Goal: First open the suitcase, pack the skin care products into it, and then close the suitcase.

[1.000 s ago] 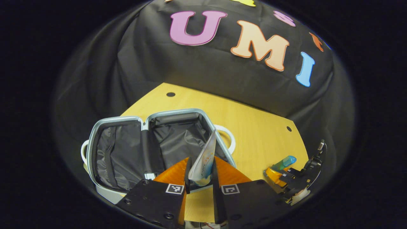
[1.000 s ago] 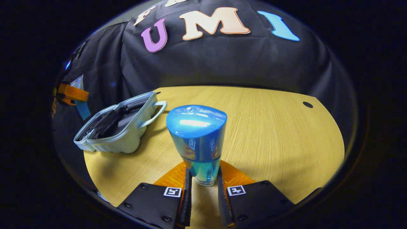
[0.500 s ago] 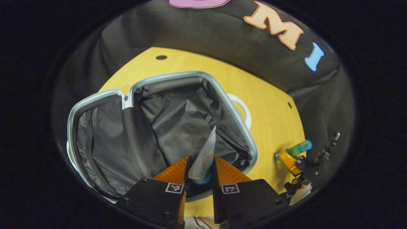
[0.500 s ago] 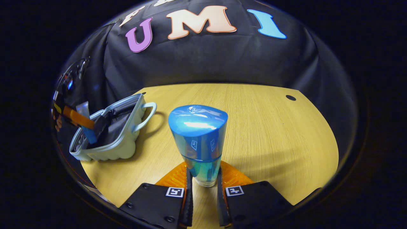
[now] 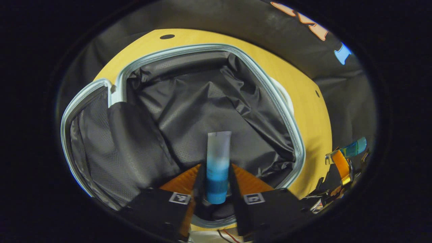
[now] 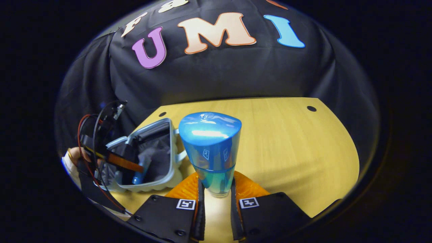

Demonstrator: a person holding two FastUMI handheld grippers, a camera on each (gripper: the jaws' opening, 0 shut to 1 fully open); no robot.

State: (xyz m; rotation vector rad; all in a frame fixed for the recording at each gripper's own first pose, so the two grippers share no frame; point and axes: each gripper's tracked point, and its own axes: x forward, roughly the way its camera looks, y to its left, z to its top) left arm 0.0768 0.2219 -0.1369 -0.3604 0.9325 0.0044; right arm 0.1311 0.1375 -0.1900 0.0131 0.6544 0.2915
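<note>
While the left gripper view looks down into the open suitcase [image 5: 290, 135], the left gripper [image 5: 216, 189] sits at bottom centre, its fingers [image 5: 184, 180] closed on a tube [image 5: 217, 162]: frosted upper part, blue lower part, blue cap nearest the camera. Tube stands over the dark lining of the right-hand compartment; whether it touches the lining cannot be told. Left-hand compartment, mesh-lined, occupies the left of the frame. Pale handle at the case's right rim. Table [image 5: 314, 118], wood-toned, shows along the top and right. Right gripper [image 5: 341, 162] at lower right edge, carrying a blue bottle [image 5: 354, 147].

Right gripper view: right gripper [image 6: 216, 199] at bottom centre, fingers [image 6: 185, 187] pressed on the narrow end of the bottle [image 6: 211, 148], whose broad blue end fills the centre. Suitcase [image 6: 158, 179] at lower left, lying open on the table [image 6: 297, 145]. Left gripper [image 6: 131, 168] reaches into it from the far left, tube [image 6: 138, 175] between its fingers, inside the case. A hand [image 6: 76, 153] is partly visible behind it.
</note>
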